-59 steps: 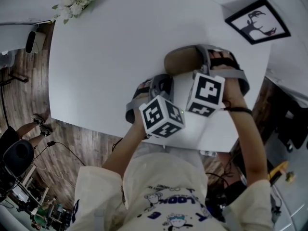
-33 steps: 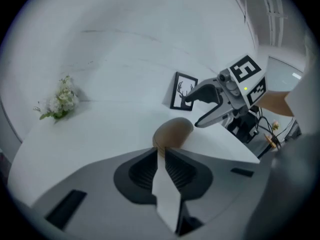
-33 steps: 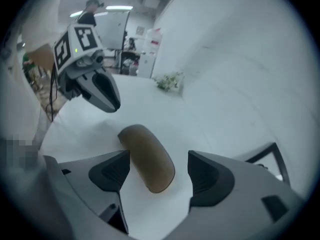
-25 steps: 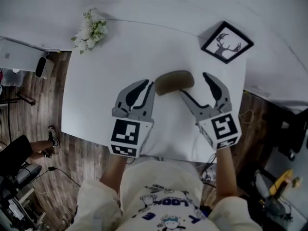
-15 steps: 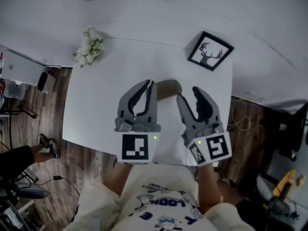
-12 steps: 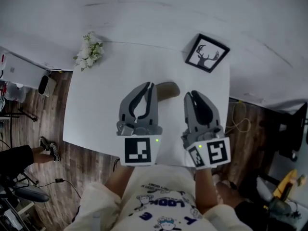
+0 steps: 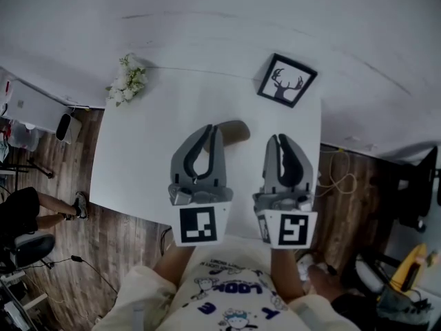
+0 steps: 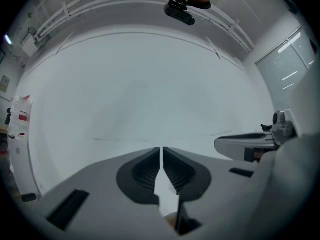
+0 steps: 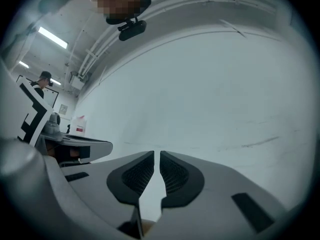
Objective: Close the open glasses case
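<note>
The brown glasses case (image 7: 232, 130) lies closed on the white table (image 7: 145, 164), partly hidden behind my left gripper (image 7: 216, 129). That gripper hangs above the table with its jaws together and nothing between them; they have just been closing. My right gripper (image 7: 274, 138) is raised beside it, to the right of the case, and its jaws have also just been closing on nothing. In the left gripper view the left gripper (image 8: 161, 152) faces a blank white wall. The right gripper (image 9: 157, 157) faces the same wall in the right gripper view.
A bunch of white flowers (image 7: 126, 80) lies at the table's far left corner. A framed deer picture (image 7: 286, 80) lies at the far right corner. Wooden floor surrounds the table, with cables and gear at the left and right edges.
Both grippers rose away from the case toward the camera. The right jaws went from wide apart to together and the left jaws narrowed. The case stayed closed on the table.
</note>
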